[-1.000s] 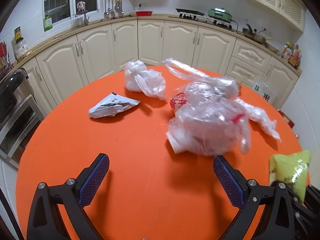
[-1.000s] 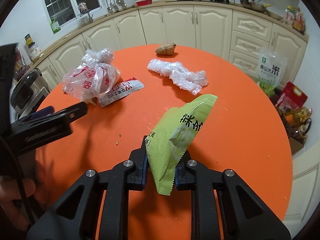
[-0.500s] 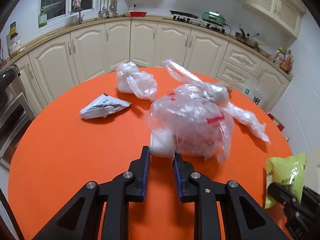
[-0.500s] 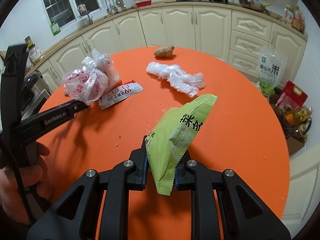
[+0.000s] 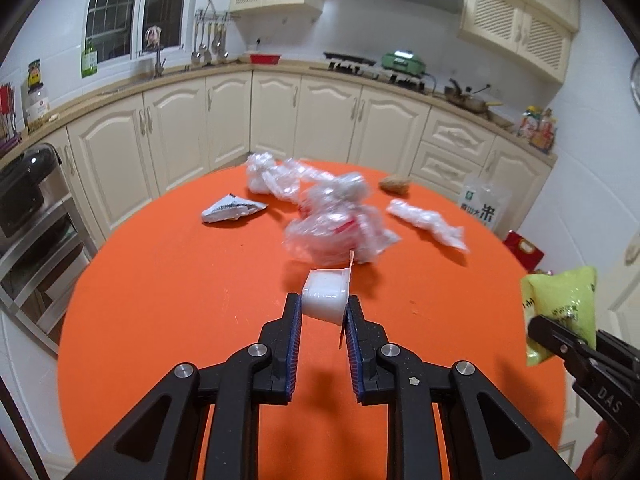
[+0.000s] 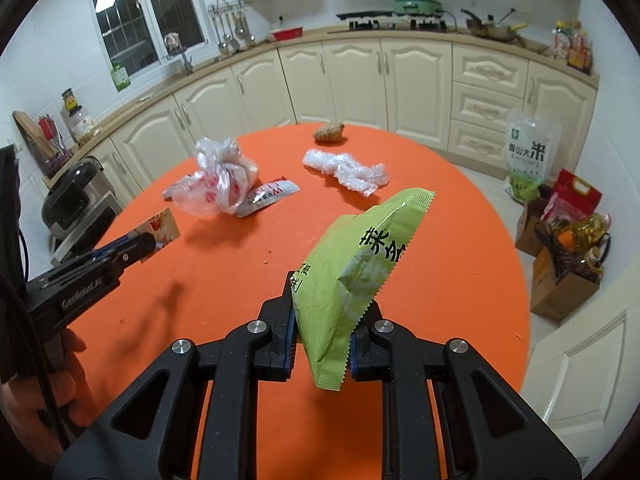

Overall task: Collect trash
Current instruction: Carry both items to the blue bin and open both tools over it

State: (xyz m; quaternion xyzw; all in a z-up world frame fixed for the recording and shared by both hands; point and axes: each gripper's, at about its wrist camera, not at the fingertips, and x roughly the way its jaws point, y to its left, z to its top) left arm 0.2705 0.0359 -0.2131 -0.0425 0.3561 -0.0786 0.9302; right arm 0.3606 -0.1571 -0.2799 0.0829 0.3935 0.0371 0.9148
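With both tools loaded, left tool [image 5: 323, 312] clamping a white cup [image 5: 326, 296], right tool [image 6: 322, 330] clamping a green packet [image 6: 356, 276], disposal comes next; wrappers remain mid-desk [image 5: 180, 280].

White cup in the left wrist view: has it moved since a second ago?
Yes. The white cup, then inside the clear plastic bag, is now pulled out toward the camera, gripped in the left claw above the orange table.

two crumpled plastic bags [image 5: 340, 224], one white cup [image 5: 326, 298], one green packet [image 6: 360, 264], one silver wrapper [image 5: 232, 210]
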